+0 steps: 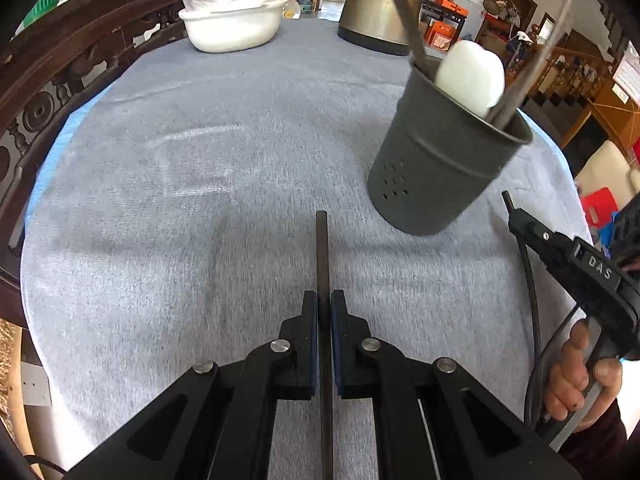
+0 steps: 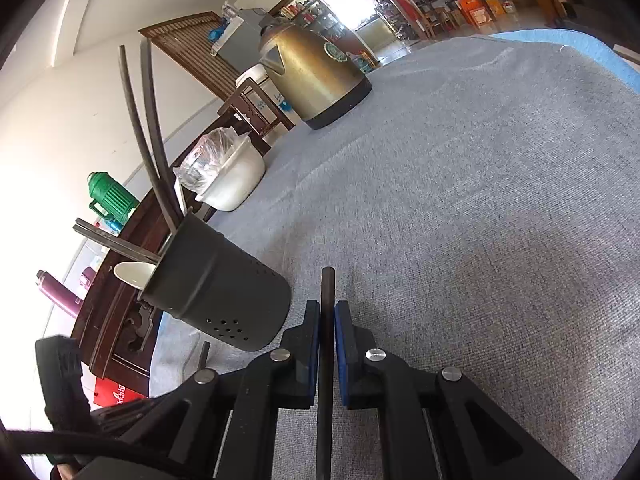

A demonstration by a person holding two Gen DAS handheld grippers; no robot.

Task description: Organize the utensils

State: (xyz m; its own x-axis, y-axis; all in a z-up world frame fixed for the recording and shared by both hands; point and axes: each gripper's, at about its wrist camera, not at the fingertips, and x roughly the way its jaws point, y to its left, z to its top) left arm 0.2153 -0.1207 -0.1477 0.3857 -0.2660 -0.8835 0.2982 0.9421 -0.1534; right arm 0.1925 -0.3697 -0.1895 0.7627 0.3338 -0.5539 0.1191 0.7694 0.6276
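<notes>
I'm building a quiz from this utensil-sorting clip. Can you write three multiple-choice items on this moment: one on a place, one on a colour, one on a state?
1. Where does the kettle stand?
A. At the table's far side
B. Inside the holder
C. On the floor

2. What colour is the utensil holder?
A. Red
B. Dark grey
C. White

3. What is the left gripper doing?
A. Standing wide open
B. Shut on a chopstick
C. Holding the white spoon

Answers: 1 A, it stands on the cloth beyond the holder. 2 B, its perforated metal wall is dark grey. 3 B, the dark stick runs between the closed pads.
</notes>
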